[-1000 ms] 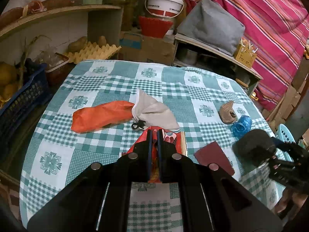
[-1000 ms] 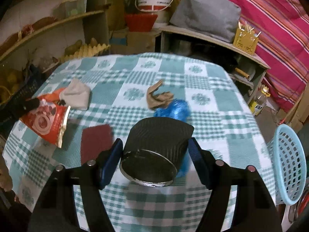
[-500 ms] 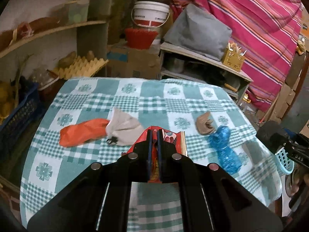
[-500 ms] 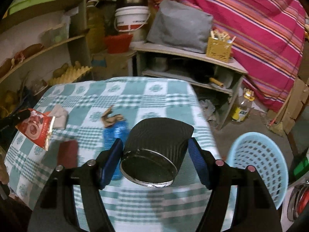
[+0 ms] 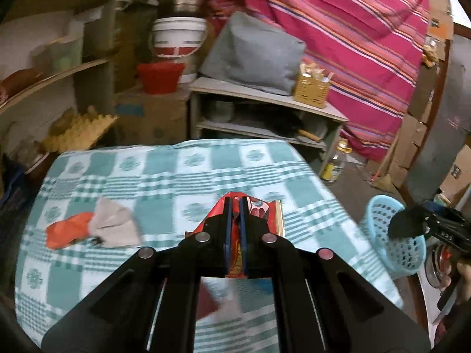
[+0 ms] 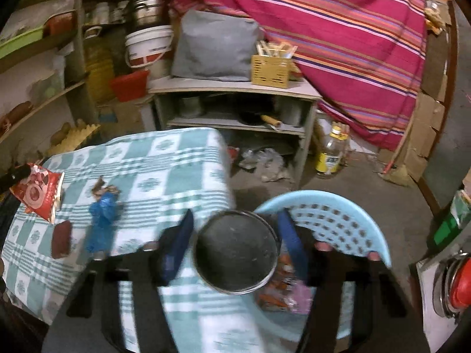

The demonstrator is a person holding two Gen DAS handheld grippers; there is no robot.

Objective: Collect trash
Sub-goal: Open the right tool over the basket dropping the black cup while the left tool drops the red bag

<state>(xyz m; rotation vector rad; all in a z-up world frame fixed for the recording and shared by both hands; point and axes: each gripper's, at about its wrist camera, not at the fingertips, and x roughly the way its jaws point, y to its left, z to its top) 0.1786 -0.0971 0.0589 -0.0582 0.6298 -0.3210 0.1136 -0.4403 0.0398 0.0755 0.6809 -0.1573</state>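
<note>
My left gripper [image 5: 234,206] is shut on a red snack wrapper [image 5: 259,209] and holds it above the checked table [image 5: 176,170]. The wrapper also shows in the right wrist view [image 6: 38,194]. My right gripper [image 6: 235,241] holds a dark round can [image 6: 235,250] between its blue fingers, tilted so its round end faces the camera, over the near rim of the light blue basket [image 6: 338,220]. In the left wrist view the right gripper [image 5: 412,226] and can sit in front of the basket [image 5: 382,214]. Some wrappers lie inside the basket.
On the table lie an orange bag [image 5: 67,229], a grey cloth [image 5: 112,223], a blue plastic bag [image 6: 101,220], a brown scrap [image 6: 103,188] and a dark red pad [image 6: 61,238]. A shelf unit [image 6: 235,88] and an oil bottle [image 6: 331,153] stand beyond.
Both grippers have swung right. The right gripper carried the can from above the table to over the basket and tipped it. The left gripper still holds the wrapper.
</note>
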